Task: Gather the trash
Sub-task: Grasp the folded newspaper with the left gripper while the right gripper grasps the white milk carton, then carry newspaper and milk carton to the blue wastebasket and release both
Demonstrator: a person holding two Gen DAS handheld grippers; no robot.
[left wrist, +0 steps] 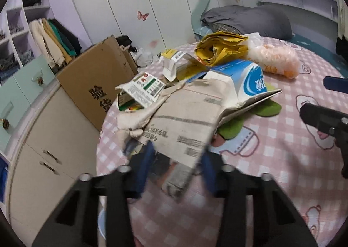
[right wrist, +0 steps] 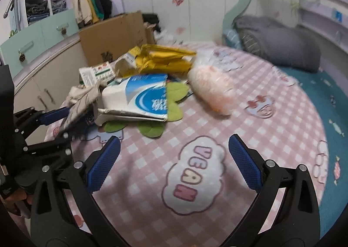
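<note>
Trash heap, on pink checked bedspread [right wrist: 250, 99], unsorted and mostly uncollected.

Item 1: torn grey-white cardboard sheet [left wrist: 184, 123], printed side up, nearest the left claw [left wrist: 177, 157]. Its near edge runs in between the two blue pads; in the right wrist view the pads appear to pinch that edge. State of left claw: clenched on the sheet, as far as the blur allows. No sign the sheet has been lifted clear of the heap.

Item 2: blue-and-white carton [right wrist: 139, 99], flattened, lying just beyond the sheet and partly over it, with green felt pieces [right wrist: 174, 103] beneath.

Item 3: small green-printed box [left wrist: 143, 90], ahead and left of the left claw, touching the sheet.

Item 4: crumpled yellow paper [left wrist: 219, 49], far side of the heap.

Item 5: clear bag of orange contents [right wrist: 211, 88], ahead of the right claw [right wrist: 174, 157], apart from it.

State of right claw: released, pads wide, nothing between them, hovering over bare bedspread near the heap.

Brown cardboard box [left wrist: 97, 86] stands on the floor beyond the bed edge; whether it is the receptacle cannot be told.

Progress: first piece gripped; everything else remains.
</note>
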